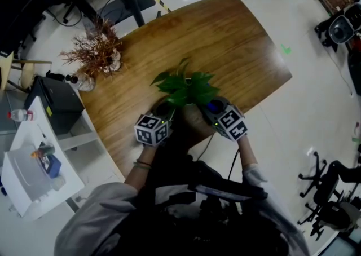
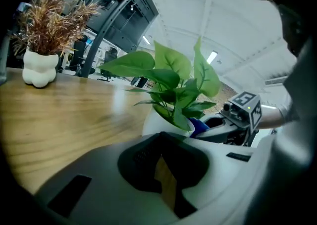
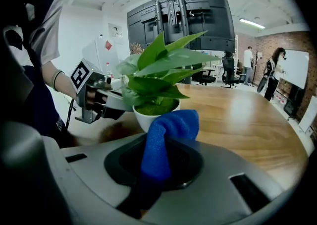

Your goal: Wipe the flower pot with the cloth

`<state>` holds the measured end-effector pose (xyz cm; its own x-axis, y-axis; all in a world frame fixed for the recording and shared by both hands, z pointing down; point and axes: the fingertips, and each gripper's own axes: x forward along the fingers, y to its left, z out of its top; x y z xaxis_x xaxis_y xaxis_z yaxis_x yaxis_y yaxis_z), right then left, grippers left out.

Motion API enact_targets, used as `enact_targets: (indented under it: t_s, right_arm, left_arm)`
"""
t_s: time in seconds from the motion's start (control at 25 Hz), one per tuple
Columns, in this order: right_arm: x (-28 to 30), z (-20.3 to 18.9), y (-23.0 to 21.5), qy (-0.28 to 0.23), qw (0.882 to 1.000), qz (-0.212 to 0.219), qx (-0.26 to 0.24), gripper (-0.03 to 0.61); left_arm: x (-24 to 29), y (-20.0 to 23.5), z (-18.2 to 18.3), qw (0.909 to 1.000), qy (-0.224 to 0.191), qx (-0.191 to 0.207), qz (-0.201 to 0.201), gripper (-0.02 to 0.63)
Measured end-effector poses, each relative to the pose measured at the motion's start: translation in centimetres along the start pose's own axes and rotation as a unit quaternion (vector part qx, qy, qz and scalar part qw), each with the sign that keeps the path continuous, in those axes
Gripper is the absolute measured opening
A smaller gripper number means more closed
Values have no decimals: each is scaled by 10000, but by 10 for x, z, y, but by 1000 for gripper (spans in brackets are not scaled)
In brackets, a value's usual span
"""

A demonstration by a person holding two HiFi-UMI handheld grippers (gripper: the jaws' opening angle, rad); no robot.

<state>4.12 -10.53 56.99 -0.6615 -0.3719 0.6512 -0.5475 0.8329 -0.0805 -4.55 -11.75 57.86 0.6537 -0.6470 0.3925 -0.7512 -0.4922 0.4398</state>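
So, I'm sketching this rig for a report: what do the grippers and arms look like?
Left gripper and right gripper: pale grey shells, each with a cube of black-and-white markers. Black cable from the right one. Grey sleeves; a band on the left wrist.

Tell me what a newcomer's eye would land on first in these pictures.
The green leafy plant in its white flower pot stands out first, on the person's side of the wooden table. Next comes the bright blue cloth, pinched in the right gripper and bunched up close to the pot. A dried brown plant sits towards the table's far left in the head view.
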Motion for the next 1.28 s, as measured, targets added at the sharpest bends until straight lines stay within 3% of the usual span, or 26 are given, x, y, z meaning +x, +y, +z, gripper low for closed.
enact_targets:
  t_s: [0.28,0.44,0.68,0.8,0.92,1.08,1.28]
  right_arm:
    - [19,-5,48,91,9993,355,65,63]
    - [20,-8,54,197,9992,315,126,63]
    - [-11,-22,-2,380,9985,-364,114,63]
    - [-13,-6,-32,299,9982,-484,-183,63]
    - [-6,21,-47,175,9970,-323,-675,63]
    - [10,36,-45,457,9880,29,-1476,63]
    - [14,24,-25,691,9856,396,-1491,63]
  left_arm:
    - [2,30,22,9968,-666,-378,235,6]
    - [0,35,27,9953,-773,-443,389,6]
    - [-12,22,9,9979,-224,-398,453,6]
    - [-10,7,-4,9991,108,-319,271,6]
    - [-1,-3,-9,9994,233,-228,149,6]
    - [4,-1,-8,9995,206,-194,108,6]
    - [-3,13,1,9993,-42,-282,237,6]
